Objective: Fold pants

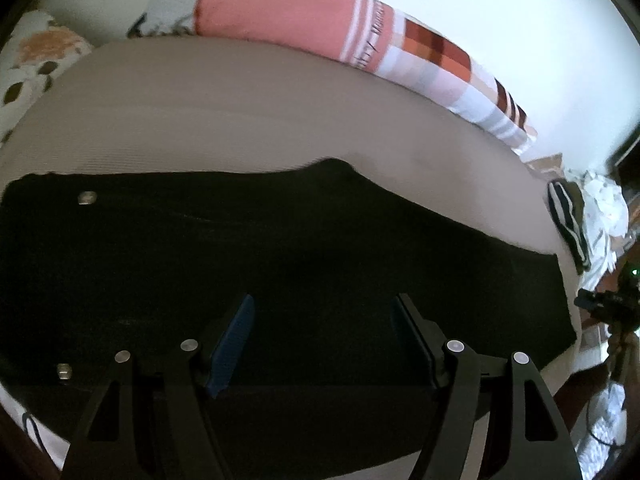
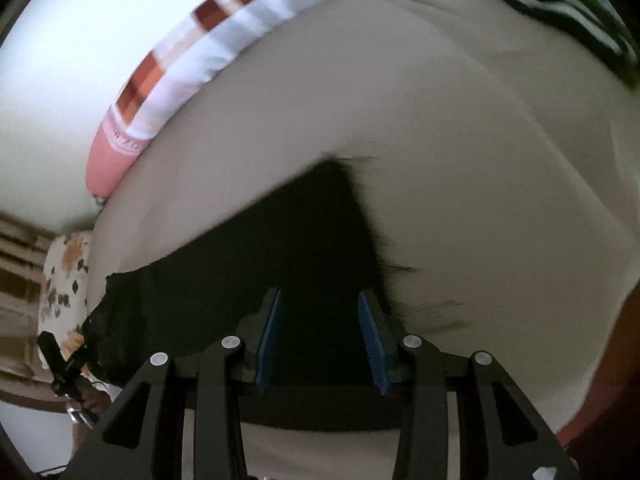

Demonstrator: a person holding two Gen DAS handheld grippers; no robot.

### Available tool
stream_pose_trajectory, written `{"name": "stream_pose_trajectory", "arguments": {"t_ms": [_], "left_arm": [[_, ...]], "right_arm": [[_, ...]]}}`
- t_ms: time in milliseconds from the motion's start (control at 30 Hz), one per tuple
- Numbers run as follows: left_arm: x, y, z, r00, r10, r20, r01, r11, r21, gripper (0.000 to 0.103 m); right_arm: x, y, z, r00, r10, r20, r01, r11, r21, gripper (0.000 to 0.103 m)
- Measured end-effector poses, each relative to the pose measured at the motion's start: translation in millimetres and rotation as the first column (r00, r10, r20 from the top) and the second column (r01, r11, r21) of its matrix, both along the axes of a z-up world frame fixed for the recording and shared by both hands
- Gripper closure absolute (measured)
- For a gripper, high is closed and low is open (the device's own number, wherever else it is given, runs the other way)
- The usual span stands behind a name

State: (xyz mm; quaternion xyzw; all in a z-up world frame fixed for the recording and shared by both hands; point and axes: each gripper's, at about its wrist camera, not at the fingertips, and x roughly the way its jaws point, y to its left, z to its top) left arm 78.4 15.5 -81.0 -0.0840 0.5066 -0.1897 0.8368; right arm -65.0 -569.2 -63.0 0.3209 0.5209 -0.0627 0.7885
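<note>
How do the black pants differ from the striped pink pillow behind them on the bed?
The black pants are plain and dark; the pillow is pink with white stripes and checks. The pants lie flat at the bed's near edge; the pillow sits plump along the far wall. Both rest on the beige sheet.

Home bedroom: bed (image 1: pixel 240 112) with beige sheet, pink-and-checked pillow (image 1: pixel 304 20) at 12 o'clock against white wall, floral pillow (image 1: pixel 28 60) at 10, clothes pile (image 1: pixel 592 216) at 3.
</note>
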Motion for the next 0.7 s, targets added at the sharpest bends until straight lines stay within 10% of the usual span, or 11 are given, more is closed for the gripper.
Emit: {"name": "stream_pose_trajectory", "arguments": {"t_ms": [533, 700], "left_arm": [[8.2, -42.1, -20.1, 0.997, -0.006, -0.071, 0.012, 0.996, 0.084, 0.032], [6.1, -48.7, -22.1, 0.999, -0.02, -0.029, 0.023, 0.993, 0.12, 0.03]], "right_arm": [[10.9, -33.9, -38.7, 0.986, 0.132, 0.102, -0.153, 0.959, 0.239, 0.066], [33.6, -26.8, -49.1, 0.983, 0.126, 0.137, -0.159, 0.95, 0.267, 0.084]]}}
